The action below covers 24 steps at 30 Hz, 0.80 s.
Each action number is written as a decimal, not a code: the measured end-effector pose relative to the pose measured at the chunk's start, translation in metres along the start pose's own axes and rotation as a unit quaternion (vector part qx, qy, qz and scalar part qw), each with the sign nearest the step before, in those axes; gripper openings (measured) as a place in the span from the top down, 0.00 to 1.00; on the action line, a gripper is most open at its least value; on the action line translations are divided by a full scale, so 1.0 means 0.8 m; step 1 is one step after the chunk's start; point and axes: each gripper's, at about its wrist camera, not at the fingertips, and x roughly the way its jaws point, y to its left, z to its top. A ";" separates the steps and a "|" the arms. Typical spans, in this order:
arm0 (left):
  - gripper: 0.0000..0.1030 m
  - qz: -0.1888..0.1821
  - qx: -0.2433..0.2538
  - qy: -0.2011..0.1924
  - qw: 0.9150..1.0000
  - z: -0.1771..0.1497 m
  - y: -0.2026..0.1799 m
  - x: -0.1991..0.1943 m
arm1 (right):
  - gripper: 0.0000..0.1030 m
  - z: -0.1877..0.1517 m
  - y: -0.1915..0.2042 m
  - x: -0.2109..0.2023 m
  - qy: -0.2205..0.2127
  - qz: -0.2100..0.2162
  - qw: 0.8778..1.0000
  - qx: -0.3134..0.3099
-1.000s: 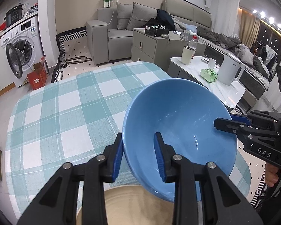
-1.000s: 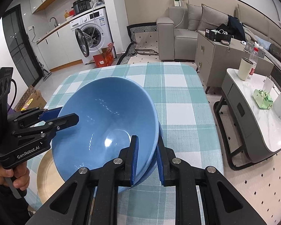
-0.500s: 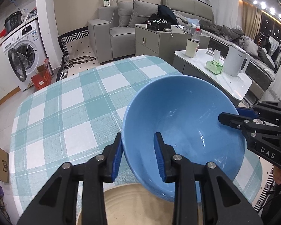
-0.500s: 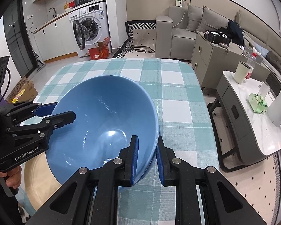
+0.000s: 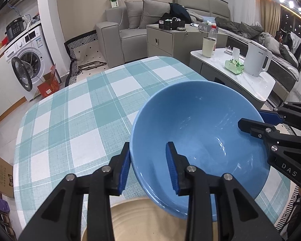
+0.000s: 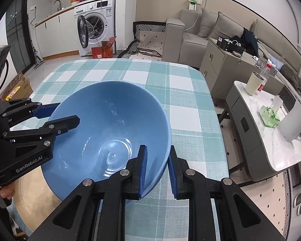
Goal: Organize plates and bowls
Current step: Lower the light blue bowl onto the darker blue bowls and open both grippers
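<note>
A large blue bowl [image 5: 200, 136] [image 6: 110, 124] hangs tilted between both grippers, low over a beige plate [image 5: 134, 217] [image 6: 30, 190] at the near edge of the checked table [image 5: 80, 120]. My left gripper [image 5: 148, 146] [image 6: 67, 113] straddles the bowl's left rim. Its jaws are opening, the outer pad against the outside wall and the other finger inside the bowl. My right gripper [image 6: 157, 147] [image 5: 250, 118] is shut on the opposite rim, one pad inside and one outside. The bowl hides much of the plate, so I cannot tell whether they touch.
The far half of the table [image 6: 180, 100] carries only the teal-and-white cloth. To the right stands a low white side table [image 6: 271, 140] with a kettle [image 5: 256, 60], a green tissue pack [image 5: 233, 66] and a cup [image 5: 207, 47]. A person's hand [image 6: 4, 190] holds the left gripper's handle.
The bowl has sunk a little toward the beige plate with both grippers on its rim, and its tilt has shifted slightly. The right gripper has come down with it.
</note>
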 end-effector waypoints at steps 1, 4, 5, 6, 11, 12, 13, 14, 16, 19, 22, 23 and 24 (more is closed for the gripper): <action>0.66 0.000 0.000 -0.001 1.000 0.000 0.000 0.000 | 0.79 -0.001 0.000 0.000 -0.002 -0.001 1.000 -0.002; 0.58 -0.008 0.002 -0.002 1.000 0.000 0.000 0.001 | 0.66 -0.004 -0.001 -0.001 -0.007 0.015 1.000 0.000; 0.49 -0.010 0.004 -0.005 1.000 0.000 -0.001 -0.001 | 0.62 -0.005 -0.002 -0.002 -0.009 0.019 1.000 0.001; 0.44 -0.008 0.005 -0.008 1.000 -0.001 -0.003 -0.003 | 0.57 -0.007 -0.004 -0.003 -0.014 0.024 1.000 0.004; 0.42 -0.009 0.005 -0.016 1.000 -0.003 -0.004 -0.014 | 0.35 -0.016 -0.015 -0.016 -0.032 0.038 0.999 0.012; 0.40 -0.008 0.004 -0.019 1.000 -0.005 -0.003 -0.017 | 0.25 -0.019 -0.018 -0.020 -0.036 0.043 0.998 0.017; 0.38 -0.007 0.002 -0.022 1.000 -0.007 -0.003 -0.021 | 0.18 -0.022 -0.021 -0.024 -0.042 0.047 0.998 0.023; 0.24 -0.004 0.000 -0.027 1.000 -0.010 -0.002 -0.025 | 0.16 -0.024 -0.025 -0.029 -0.049 0.051 0.997 0.030; 0.04 0.006 -0.004 -0.043 0.999 -0.014 -0.002 -0.034 | 0.11 -0.030 -0.032 -0.037 -0.059 0.065 0.995 0.042; 0.02 0.013 -0.002 -0.064 0.998 -0.022 -0.003 -0.047 | 0.01 -0.041 -0.042 -0.050 -0.077 0.086 0.992 0.059; 0.02 0.022 -0.005 -0.069 0.997 -0.028 -0.003 -0.053 | 0.01 -0.050 -0.051 -0.058 -0.090 0.118 0.986 0.078; 0.02 0.025 -0.007 -0.069 0.997 -0.030 -0.003 -0.054 | 0.01 -0.052 -0.052 -0.059 -0.095 0.120 0.985 0.081; 0.02 0.027 -0.009 -0.069 0.997 -0.032 -0.003 -0.055 | 0.01 -0.053 -0.052 -0.060 -0.098 0.122 0.984 0.081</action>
